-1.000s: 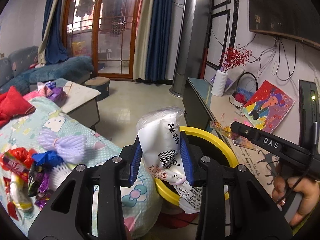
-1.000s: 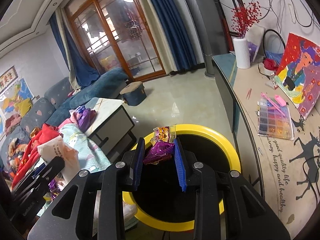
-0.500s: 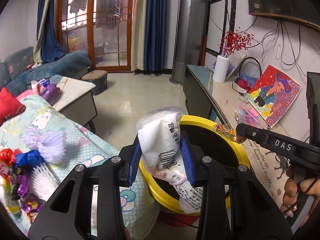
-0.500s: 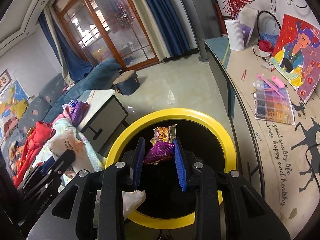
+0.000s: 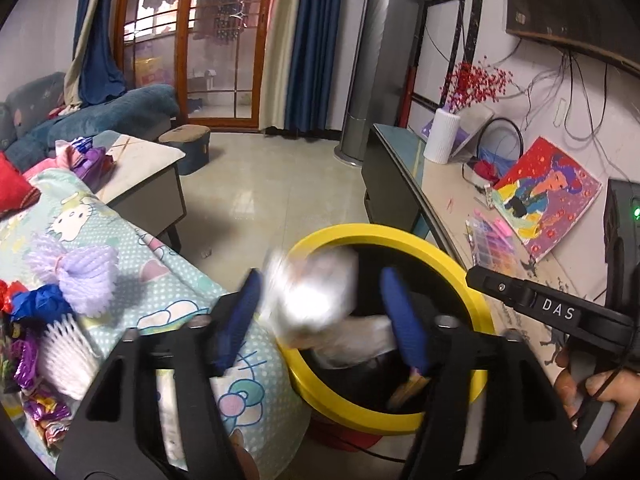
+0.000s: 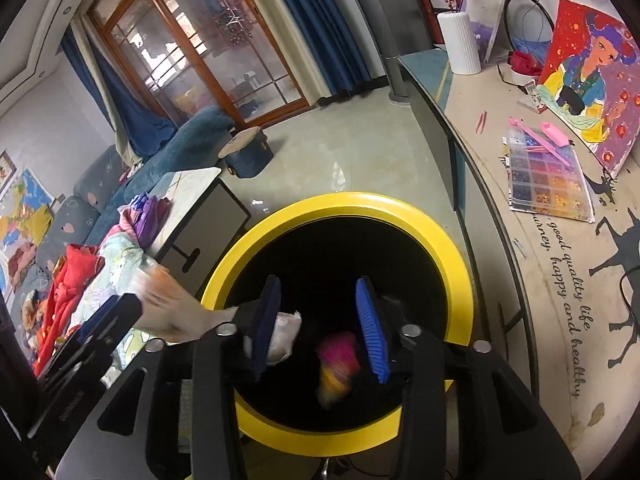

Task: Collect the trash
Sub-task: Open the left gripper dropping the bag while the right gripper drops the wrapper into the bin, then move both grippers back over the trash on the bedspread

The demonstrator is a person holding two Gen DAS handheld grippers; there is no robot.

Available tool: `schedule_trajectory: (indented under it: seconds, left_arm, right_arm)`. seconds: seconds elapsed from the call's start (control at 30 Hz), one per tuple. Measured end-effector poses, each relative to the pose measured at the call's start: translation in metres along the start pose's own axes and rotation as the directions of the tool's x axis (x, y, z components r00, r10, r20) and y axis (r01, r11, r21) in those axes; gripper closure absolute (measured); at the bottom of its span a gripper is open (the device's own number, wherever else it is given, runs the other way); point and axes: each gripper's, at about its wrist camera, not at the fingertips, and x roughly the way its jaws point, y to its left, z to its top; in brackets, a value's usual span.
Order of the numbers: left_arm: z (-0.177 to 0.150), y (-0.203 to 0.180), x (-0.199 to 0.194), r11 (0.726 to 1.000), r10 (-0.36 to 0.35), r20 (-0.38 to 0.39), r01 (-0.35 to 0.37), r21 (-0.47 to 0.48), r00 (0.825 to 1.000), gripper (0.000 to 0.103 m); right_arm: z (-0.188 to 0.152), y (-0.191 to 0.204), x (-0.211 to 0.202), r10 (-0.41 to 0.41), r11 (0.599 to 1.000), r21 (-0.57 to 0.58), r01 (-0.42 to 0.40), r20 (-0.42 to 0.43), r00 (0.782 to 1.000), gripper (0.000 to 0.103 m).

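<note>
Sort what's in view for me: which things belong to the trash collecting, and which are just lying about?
Part of the job:
- yellow-rimmed bin
- white wrapper, blurred between the open left gripper fingers
- pink-and-yellow wrapper below the open right gripper
- wrappers on the blanket

Just lying about:
- white vase
- painting
- bead organiser
- purple pompom

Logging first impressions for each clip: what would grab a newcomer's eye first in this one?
The yellow-rimmed black bin fills the middle of both views, with both grippers open above it. A blurred white wrapper is between the left gripper fingers at the bin's near-left rim, and a blurred pink-and-yellow wrapper is inside the dark opening between the right gripper fingers. Further candy wrappers lie on the cartoon-print blanket, left of the bin.
</note>
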Motion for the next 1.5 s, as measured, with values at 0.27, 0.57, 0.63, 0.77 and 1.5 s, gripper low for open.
schedule_trajectory:
  seconds: [0.27, 0.57, 0.63, 0.77, 1.5]
  left_arm:
    - [0.002, 0.013, -0.021, 0.999, 0.012, 0.045, -0.01, -0.043, 0.999, 0.018]
    - [0.004, 0.025, -0.052, 0.997, 0.045, 0.115, -0.038, -0.062, 0.992, 0.011]
    - [0.004, 0.032, -0.06, 0.996, 0.053, 0.128, -0.044, -0.074, 0.99, 0.011]
    - [0.004, 0.043, -0.075, 0.993, 0.076, 0.152, -0.062, -0.098, 0.985, 0.011]
    - [-0.008, 0.102, -0.139, 0.968, 0.184, 0.201, -0.143, -0.205, 0.962, 0.011]
  right_arm:
    - [0.003, 0.004, -0.012, -0.008, 1.0, -0.01, 0.008, 0.048, 0.999, 0.053]
    - [0.003, 0.03, -0.033, 0.036, 0.996, -0.089, -0.026, 0.118, 0.992, 0.05]
    - [0.002, 0.04, -0.038, 0.057, 0.993, -0.113, -0.043, 0.13, 0.99, 0.049]
    - [-0.003, 0.063, -0.049, 0.119, 0.98, -0.176, -0.094, 0.139, 0.983, 0.044]
    - [-0.035, 0.147, -0.071, 0.26, 0.897, -0.391, -0.205, 0.093, 0.961, 0.03]
